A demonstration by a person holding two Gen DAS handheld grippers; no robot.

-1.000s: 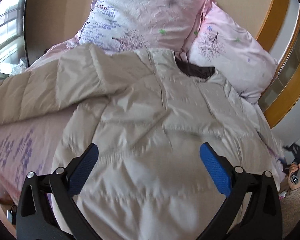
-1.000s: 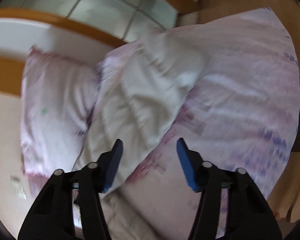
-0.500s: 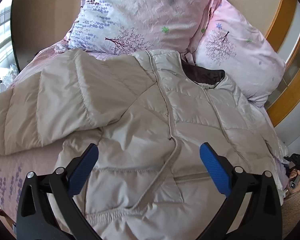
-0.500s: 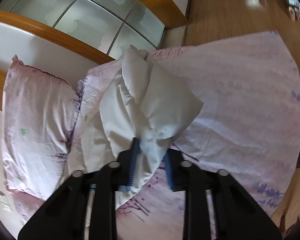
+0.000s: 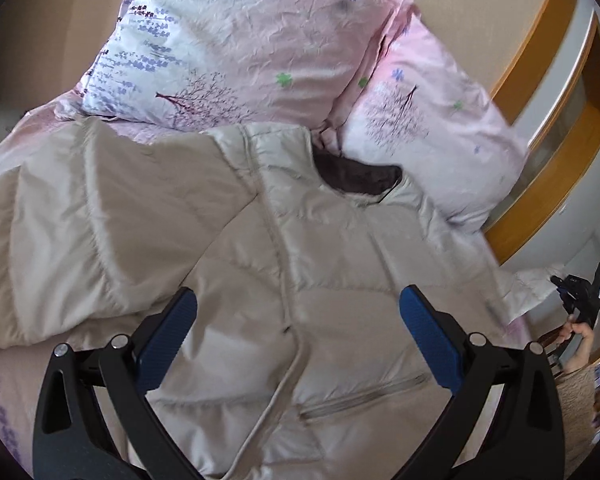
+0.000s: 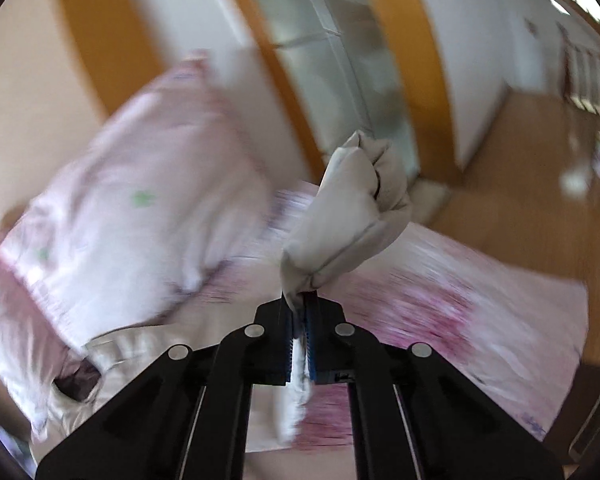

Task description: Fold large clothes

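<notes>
A beige quilted puffer jacket (image 5: pixel 332 280) lies front up on the pink bed, dark collar lining (image 5: pixel 360 178) toward the pillows. Its left sleeve (image 5: pixel 80 232) lies folded across the bed at the left. My left gripper (image 5: pixel 298 316) is open and empty, hovering above the jacket's front. My right gripper (image 6: pixel 300 320) is shut on the jacket's right sleeve (image 6: pixel 352 216), whose end sticks up beyond the tips, lifted off the bed. The jacket body shows at lower left in the right wrist view (image 6: pixel 128 348).
Two pink flowered pillows (image 5: pixel 244 48) (image 5: pixel 428 136) lean on the headboard behind the jacket. The pink sheet (image 6: pixel 460 320) covers the bed. A wood-framed glass panel (image 6: pixel 324 60) and wooden floor (image 6: pixel 520 200) lie to the right. The person's other hand with the right gripper (image 5: pixel 580 300) shows at the far right.
My right gripper went from open above the sleeve to shut on it, then lifted and swung it; the view is blurred. My left gripper moved nearer the collar, still open.
</notes>
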